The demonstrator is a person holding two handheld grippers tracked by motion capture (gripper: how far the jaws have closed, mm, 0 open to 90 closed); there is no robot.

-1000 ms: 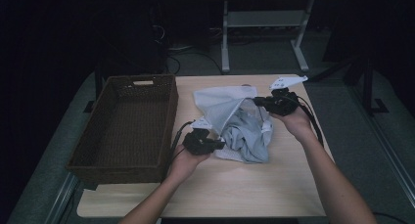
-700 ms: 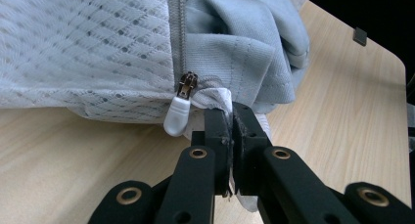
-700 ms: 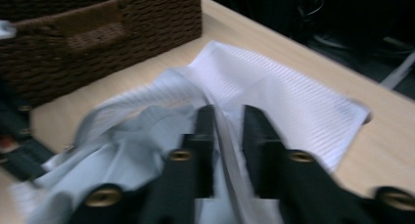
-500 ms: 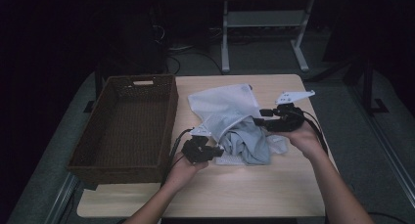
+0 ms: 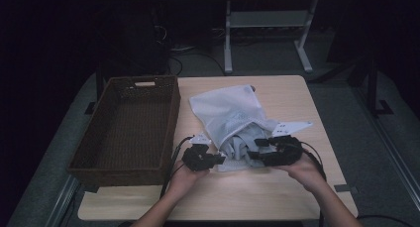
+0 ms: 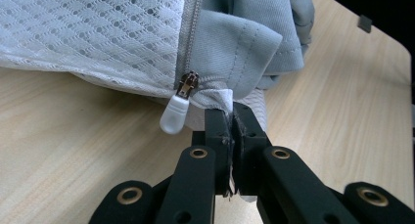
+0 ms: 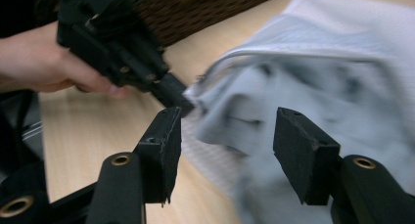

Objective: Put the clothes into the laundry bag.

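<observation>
Mesh laundry bag [image 5: 225, 110] is laid flat on the desk [image 5: 297, 197], its open mouth toward the person, with grey clothing [image 5: 241, 146] bunched half in and half out of it. The left gripper [image 5: 216, 160] is pressed shut on the bag's lower corner; in the left gripper view the fabric edge is pinched between the jaws right beside the white zipper pull [image 6: 174, 117], with the grey garment's hem just beyond the tips. The right gripper [image 5: 252, 154] is seen opposite, at the other side of the mouth; its jaws have just been opening and are now spread, with the clothing ahead of them but nothing pressed between the pads [image 7: 164, 145]. A brown wicker basket [image 5: 94, 160] stands well off to the left gripper's outer side. The step in hand is judged to be stuffing the garment into the bag while the mouth is anchored. Next, the loose cloth would need to be taken again by the right gripper and pushed deeper, away from the zipper track, with the left pinch kept firm.
</observation>
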